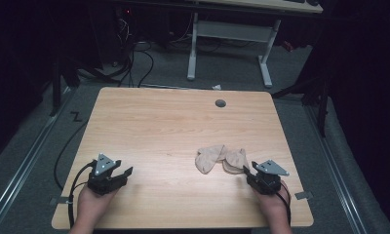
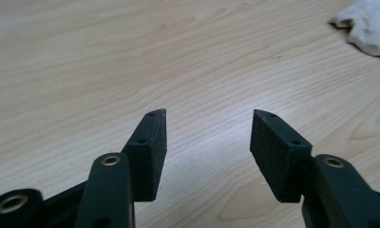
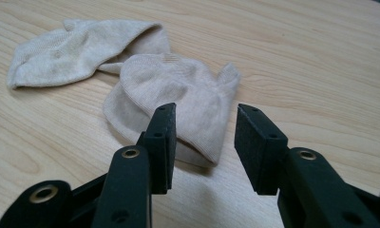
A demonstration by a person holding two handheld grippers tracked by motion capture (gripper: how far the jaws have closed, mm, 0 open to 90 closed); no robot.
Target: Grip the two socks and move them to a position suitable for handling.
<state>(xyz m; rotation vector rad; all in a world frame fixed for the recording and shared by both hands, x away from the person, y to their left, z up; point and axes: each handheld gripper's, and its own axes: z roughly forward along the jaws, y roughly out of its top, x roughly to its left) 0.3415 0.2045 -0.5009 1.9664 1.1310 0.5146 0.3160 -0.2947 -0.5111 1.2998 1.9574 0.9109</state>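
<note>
Two beige socks (image 1: 221, 158) lie overlapping on the wooden table (image 1: 159, 126), right of its middle and toward the near edge. In the right gripper view the nearer sock (image 3: 178, 95) lies just beyond the jaw tips and the other sock (image 3: 74, 50) stretches off to the upper left. My right gripper (image 1: 247, 170) rests on the table right beside the socks, open, nothing between its jaws (image 3: 204, 111). My left gripper (image 1: 125, 170) sits at the near left of the table, open and empty (image 2: 209, 114), with a sock edge (image 2: 368, 28) far off at the upper right.
A grey round grommet (image 1: 220, 103) is set into the table near its far edge. Beyond the table stand a white desk frame (image 1: 232, 44) and cables on the grey floor. Dark stands flank both sides.
</note>
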